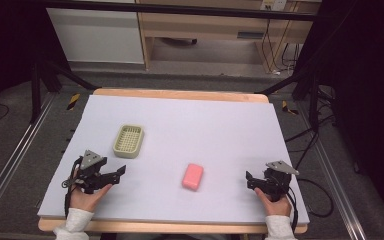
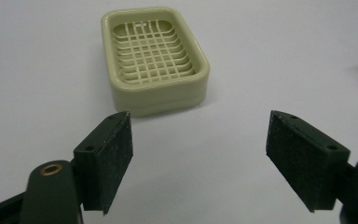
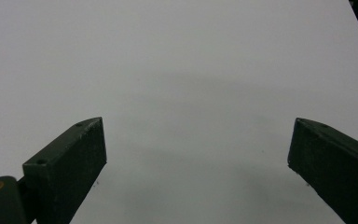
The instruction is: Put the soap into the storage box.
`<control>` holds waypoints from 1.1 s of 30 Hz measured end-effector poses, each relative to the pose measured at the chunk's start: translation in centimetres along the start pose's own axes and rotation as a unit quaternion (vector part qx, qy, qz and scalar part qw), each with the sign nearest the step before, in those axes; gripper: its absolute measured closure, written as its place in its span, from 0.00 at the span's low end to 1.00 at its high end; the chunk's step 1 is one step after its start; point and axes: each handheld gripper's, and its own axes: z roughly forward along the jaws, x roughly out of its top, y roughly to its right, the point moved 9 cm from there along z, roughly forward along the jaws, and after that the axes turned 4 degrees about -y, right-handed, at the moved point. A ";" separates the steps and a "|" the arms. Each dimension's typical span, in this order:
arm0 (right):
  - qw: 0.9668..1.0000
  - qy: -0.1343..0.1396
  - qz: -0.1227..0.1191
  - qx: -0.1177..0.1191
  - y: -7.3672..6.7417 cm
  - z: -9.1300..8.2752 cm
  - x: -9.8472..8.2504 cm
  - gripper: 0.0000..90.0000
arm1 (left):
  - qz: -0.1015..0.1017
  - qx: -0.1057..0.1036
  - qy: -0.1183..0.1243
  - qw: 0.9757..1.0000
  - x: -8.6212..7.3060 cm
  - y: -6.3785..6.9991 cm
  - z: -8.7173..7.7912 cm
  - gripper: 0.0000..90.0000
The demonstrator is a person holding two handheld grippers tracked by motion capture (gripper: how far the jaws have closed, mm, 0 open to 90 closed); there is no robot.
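On the pale lilac table cover [image 1: 180, 125] lay two things: a pale green plastic soap dish with a grid floor [image 1: 129, 140] at the far left, and a pink bar of soap [image 1: 193, 176] nearer the middle, well apart from the dish.

The left gripper [image 1: 121, 172] sat near the left edge, pointing right and a bit toward the dish. Its black jaws stood wide apart with nothing between them. In the left gripper view the soap dish [image 2: 154, 60] lay just ahead of the pads [image 2: 114, 163], a bit to the left of the gap. The right gripper [image 1: 248, 181] waited at the near right, its jaws wide apart too, over bare cover.

The job looked like getting the soap into the dish, and it was not started yet. To grab the dish well, the left hand would need to line the gap up with the dish first, then slide in low, so one pad went on each long side. A gentle, slow squeeze would be best, since a light plastic dish could skid away if one pad bumped it first.
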 end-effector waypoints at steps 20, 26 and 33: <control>1.000 -0.003 0.004 0.008 -0.4 0.2 0.1 0.05 | 0.014 -0.018 0.010 1.000 1.5 2.3 0.3 0.25; 1.000 -0.008 -0.003 0.007 -0.5 0.3 0.0 0.06 | 0.013 -0.018 0.018 1.000 2.6 2.4 0.1 0.25; 1.000 -0.006 -0.001 0.007 -0.5 0.2 0.1 0.05 | 0.016 -0.024 0.027 0.999 4.0 3.0 0.0 0.25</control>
